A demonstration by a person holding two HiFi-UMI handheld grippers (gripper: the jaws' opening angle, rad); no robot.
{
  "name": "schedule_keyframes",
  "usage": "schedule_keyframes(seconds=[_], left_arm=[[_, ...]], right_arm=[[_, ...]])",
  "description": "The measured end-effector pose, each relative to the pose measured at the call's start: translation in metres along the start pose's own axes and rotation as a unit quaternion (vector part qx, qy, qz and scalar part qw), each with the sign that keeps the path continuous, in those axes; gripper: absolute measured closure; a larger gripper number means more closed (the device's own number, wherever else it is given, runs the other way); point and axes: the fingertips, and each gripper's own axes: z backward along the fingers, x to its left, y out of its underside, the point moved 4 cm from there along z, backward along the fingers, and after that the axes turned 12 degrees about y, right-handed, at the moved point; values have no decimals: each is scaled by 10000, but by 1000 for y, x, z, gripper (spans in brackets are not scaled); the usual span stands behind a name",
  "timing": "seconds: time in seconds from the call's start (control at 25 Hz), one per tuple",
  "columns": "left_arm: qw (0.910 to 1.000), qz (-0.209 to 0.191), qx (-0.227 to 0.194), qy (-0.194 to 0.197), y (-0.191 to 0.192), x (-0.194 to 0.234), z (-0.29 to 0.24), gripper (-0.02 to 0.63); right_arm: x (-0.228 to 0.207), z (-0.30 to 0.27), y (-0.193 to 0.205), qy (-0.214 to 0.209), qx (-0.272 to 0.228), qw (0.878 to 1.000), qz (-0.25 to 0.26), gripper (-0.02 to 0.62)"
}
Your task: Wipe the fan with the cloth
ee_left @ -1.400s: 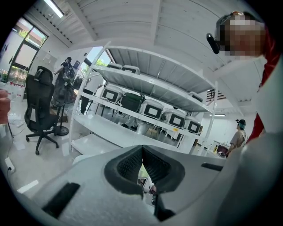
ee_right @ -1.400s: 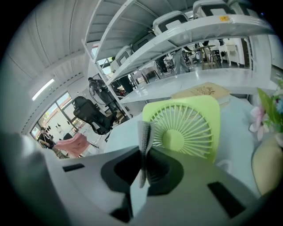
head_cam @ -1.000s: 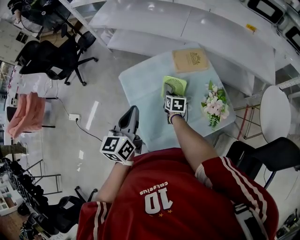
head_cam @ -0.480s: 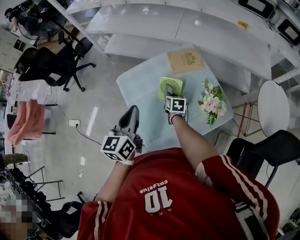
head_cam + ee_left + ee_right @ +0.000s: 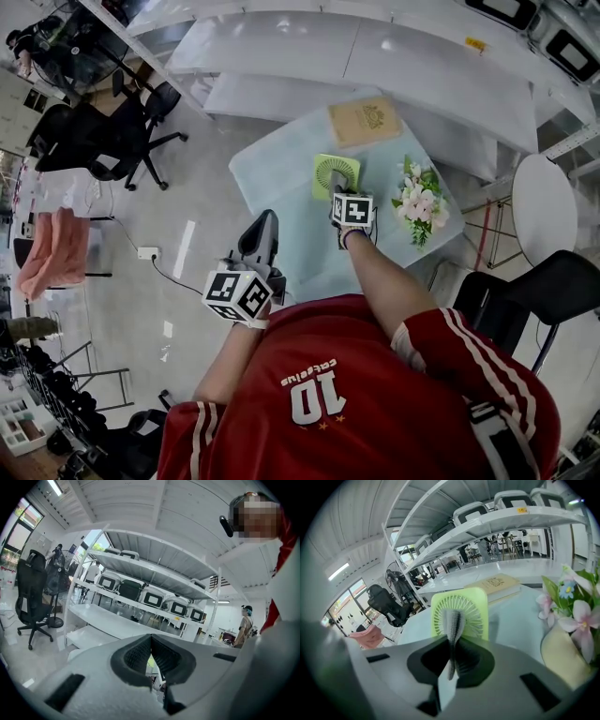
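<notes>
A small green fan (image 5: pixel 336 175) stands upright on the pale table (image 5: pixel 281 169), its round grille facing me. My right gripper (image 5: pixel 338 195) sits just in front of it, low over the table. In the right gripper view the jaws (image 5: pixel 451 644) are shut on a thin grey-white cloth (image 5: pixel 454 619), which sticks up in front of the fan (image 5: pixel 461 605); I cannot tell whether cloth and grille touch. My left gripper (image 5: pixel 267 219) hangs off the table's near-left edge, shut with nothing in it (image 5: pixel 151 641), pointing at the shelves.
A tan book (image 5: pixel 364 120) lies at the table's far side, and a bunch of pink and white flowers (image 5: pixel 420 204) at its right. White shelving (image 5: pixel 394 56) runs behind the table. Black office chairs (image 5: pixel 112 131) stand at the left, and another chair (image 5: pixel 553 291) at the right.
The head view has shifted a little. Both grippers keep nearly the same places, the right one still close in front of the fan with the cloth in it.
</notes>
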Motion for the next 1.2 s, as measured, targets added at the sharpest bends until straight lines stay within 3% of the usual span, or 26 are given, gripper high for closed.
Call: schedule_keyframes(seconds=[1.2], left_arm=[[9996, -48, 48, 281, 1, -11, -9, 600]], right_arm=[[-26, 12, 6, 257, -48, 9994, -220, 578]])
